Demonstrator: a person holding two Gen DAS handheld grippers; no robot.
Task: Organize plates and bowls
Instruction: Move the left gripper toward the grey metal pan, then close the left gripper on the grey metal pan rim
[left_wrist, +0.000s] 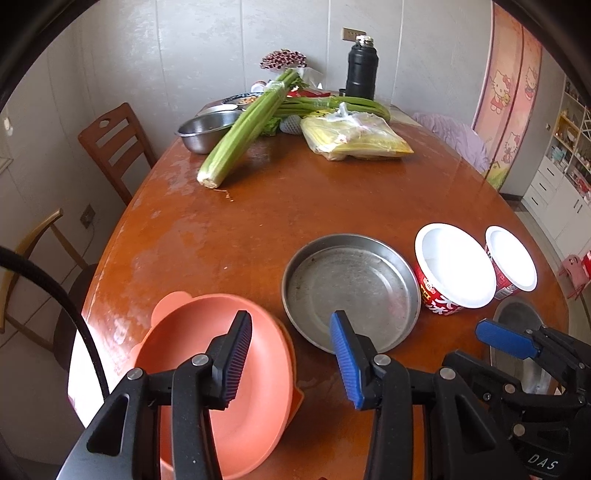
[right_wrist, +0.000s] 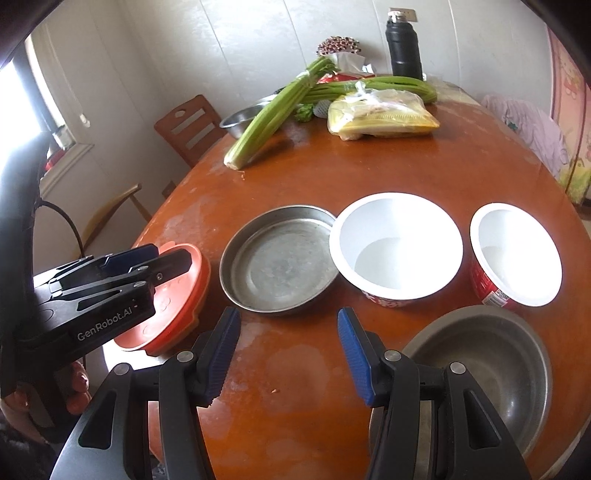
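Note:
An orange plastic plate (left_wrist: 236, 398) lies at the table's near left edge; it also shows in the right wrist view (right_wrist: 177, 314). My left gripper (left_wrist: 291, 354) is open, its left finger over the plate's rim and its right finger near a flat steel pan (left_wrist: 351, 291), which also shows in the right wrist view (right_wrist: 280, 266). Two white paper bowls (right_wrist: 395, 243) (right_wrist: 517, 254) stand right of the pan. A steel bowl (right_wrist: 491, 369) sits at the near right. My right gripper (right_wrist: 288, 354) is open and empty above bare table, left of the steel bowl.
At the far end lie celery stalks (left_wrist: 243, 129), a yellow bag (left_wrist: 354, 138), a steel bowl (left_wrist: 207, 129) and a black flask (left_wrist: 362, 70). Wooden chairs (left_wrist: 110, 147) stand to the left. The table's near edge runs close under both grippers.

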